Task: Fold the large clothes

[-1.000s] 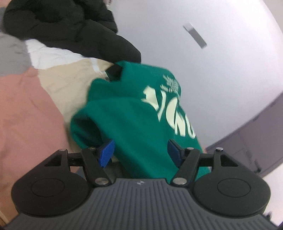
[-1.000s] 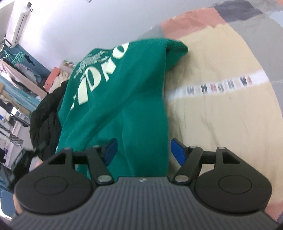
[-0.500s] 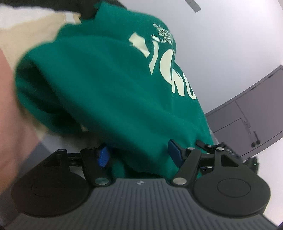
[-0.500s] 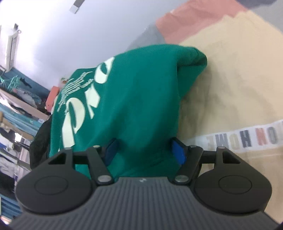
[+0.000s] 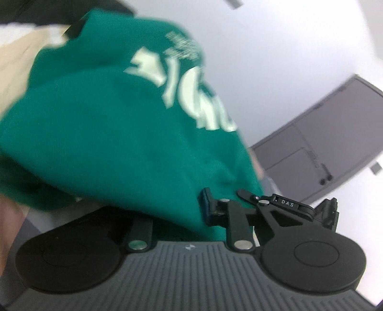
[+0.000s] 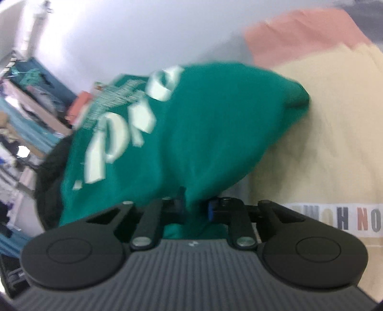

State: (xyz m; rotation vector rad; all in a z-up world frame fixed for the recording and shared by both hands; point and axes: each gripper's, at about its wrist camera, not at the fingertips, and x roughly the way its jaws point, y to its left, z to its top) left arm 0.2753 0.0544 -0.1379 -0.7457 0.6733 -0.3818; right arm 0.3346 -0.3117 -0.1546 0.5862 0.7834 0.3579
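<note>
**Green sweatshirt pinched at both near corners, fold barely begun**

Going left to right, with the green sweatshirt as the landmark throughout.

Left of the sweatshirt: beige and pink bedding of the bed, with a dark garment beyond its far edge. At its near hem, the left tool: jaws closing, green cloth bunched between them and draped over the left finger, so only the right blue pad in plain sight. Cloth apparently nipped, though blur hides the exact contact.

Across the middle: pale lettering on the sweatshirt's upper face, fabric domed and humped rather than flat, near edge raised off the bed.

Right end: the right tool, jaws closing too, a narrow ridge of green fabric squeezed between the two pads. Right of the sweatshirt, more beige bedding with a printed strip; behind the sweatshirt, a cluttered shelf.

Progress, as a judgement: very early. Done so far, by the look of it: both near corners gathered and gripped. Not done: any crease or neat layer; sleeves not distinguishable, body still in a loose mound. Left to do: lifting and spreading the cloth, carrying the near edge over toward the far one, laying it flat, then further folds to make a compact stack. Risk worth noting: a thin pinch on thick knit, liable to slip under the garment's weight.
</note>
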